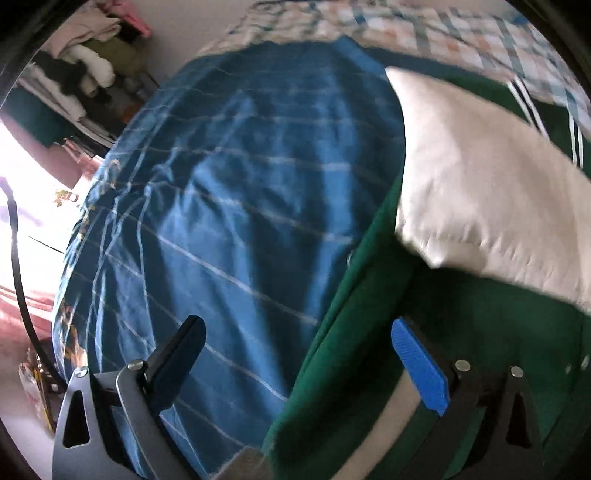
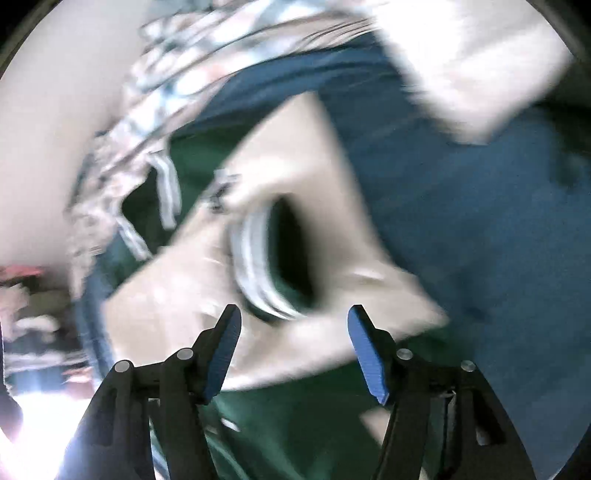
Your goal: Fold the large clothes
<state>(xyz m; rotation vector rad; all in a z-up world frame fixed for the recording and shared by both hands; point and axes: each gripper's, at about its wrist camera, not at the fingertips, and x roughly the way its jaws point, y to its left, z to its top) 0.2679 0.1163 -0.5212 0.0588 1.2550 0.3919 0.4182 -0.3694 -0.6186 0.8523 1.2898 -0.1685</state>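
Note:
A green jacket (image 1: 461,332) with cream sleeves lies on a blue striped bedsheet (image 1: 229,192). In the left wrist view a cream sleeve (image 1: 480,192) lies across the green body. My left gripper (image 1: 295,350) is open and empty, above the jacket's left edge. In the blurred right wrist view the jacket (image 2: 280,417) shows its striped collar (image 2: 255,262) between cream shoulders (image 2: 288,155). My right gripper (image 2: 293,336) is open and empty, just in front of the collar.
A checked quilt (image 1: 424,26) lies at the far end of the bed. A pile of clothes (image 1: 85,66) sits on shelves at upper left. A black cable (image 1: 16,266) hangs at the left by bright floor. The quilt (image 2: 140,122) also shows, blurred, in the right wrist view.

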